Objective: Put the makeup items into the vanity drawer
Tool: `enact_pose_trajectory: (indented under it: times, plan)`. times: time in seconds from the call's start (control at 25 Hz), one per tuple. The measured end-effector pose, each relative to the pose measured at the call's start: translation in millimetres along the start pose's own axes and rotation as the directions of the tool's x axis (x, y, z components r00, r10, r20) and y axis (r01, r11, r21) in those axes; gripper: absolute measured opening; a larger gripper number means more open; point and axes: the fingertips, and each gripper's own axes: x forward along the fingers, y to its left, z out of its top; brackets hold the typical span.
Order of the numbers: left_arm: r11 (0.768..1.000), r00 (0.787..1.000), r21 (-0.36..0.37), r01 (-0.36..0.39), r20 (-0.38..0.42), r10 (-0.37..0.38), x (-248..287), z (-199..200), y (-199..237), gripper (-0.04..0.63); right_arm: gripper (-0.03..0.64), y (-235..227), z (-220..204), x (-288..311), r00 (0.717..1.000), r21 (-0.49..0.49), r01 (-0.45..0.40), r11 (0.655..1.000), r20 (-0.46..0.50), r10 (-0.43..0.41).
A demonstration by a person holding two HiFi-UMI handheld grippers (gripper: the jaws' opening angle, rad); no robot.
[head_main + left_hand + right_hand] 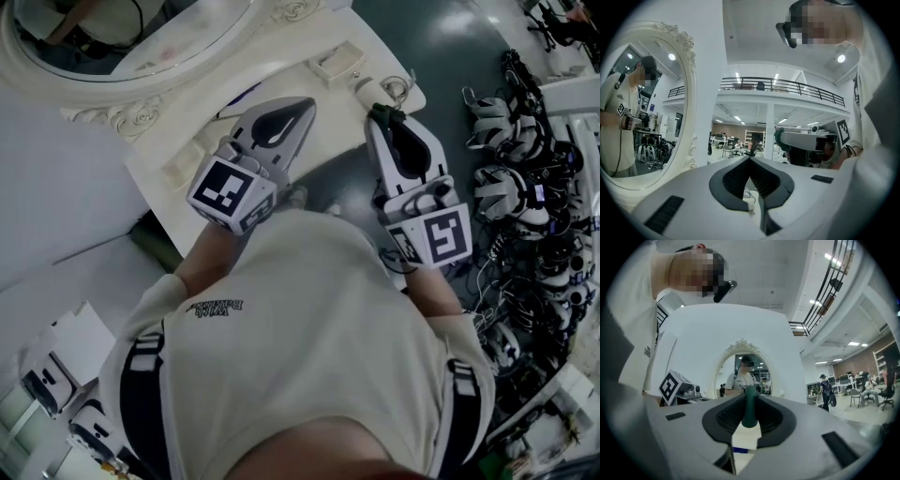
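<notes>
r gripper [749,398] clamped on slim green item [749,414], kind unclear; l gripper [750,159] closed, empty; vanity [333,131] front hidden by torso [309,328], mid frame.

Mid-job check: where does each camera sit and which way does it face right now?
Head view: on the head, steeply down onto vanity, torso, left gripper and right gripper.
Left gripper view: on the left gripper, level past its shut, empty jaws; mirror left, right gripper and torso right.
Right gripper view: on the right gripper, facing the mirror; jaws grip a green stick; left gripper's cube left.
Shared: mirror in all three.
</notes>
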Motion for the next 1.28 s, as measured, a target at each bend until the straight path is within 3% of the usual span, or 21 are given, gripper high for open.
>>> enact_pose_trajectory:
  times: [0.36,0.68,0.88,1.08,1.28]
  plan:
    - [0.998,1.000,0.052,-0.026,-0.015,0.027,51.4,-2.4,47.2,0.012,0.066,-61.8,-18.9,66.3,0.998,-0.112,0.000,0.994,-0.069,-0.008]
    - [0.997,0.991,0.010,-0.072,-0.113,0.073,107.5,-50.6,107.7,0.012,0.066,-117.8,-99.9,140.7,0.974,-0.103,-0.001,0.995,-0.224,-0.023]
    - [0.996,0.976,-0.039,-0.085,-0.206,0.075,138.5,-111.6,139.2,0.012,0.066,-144.5,-185.9,178.2,0.927,-0.069,-0.003,0.998,-0.375,-0.023]
    - [0.989,0.958,-0.116,-0.090,-0.283,0.054,170.5,-181.7,156.5,0.012,0.066,-168.3,-280.9,198.2,0.857,0.042,0.018,0.999,-0.515,0.006]
    - [0.985,0.928,-0.151,-0.081,-0.371,0.019,184.7,-238.7,165.0,0.012,0.069,-166.4,-338.2,206.8,0.791,0.045,0.008,0.999,-0.611,0.021]
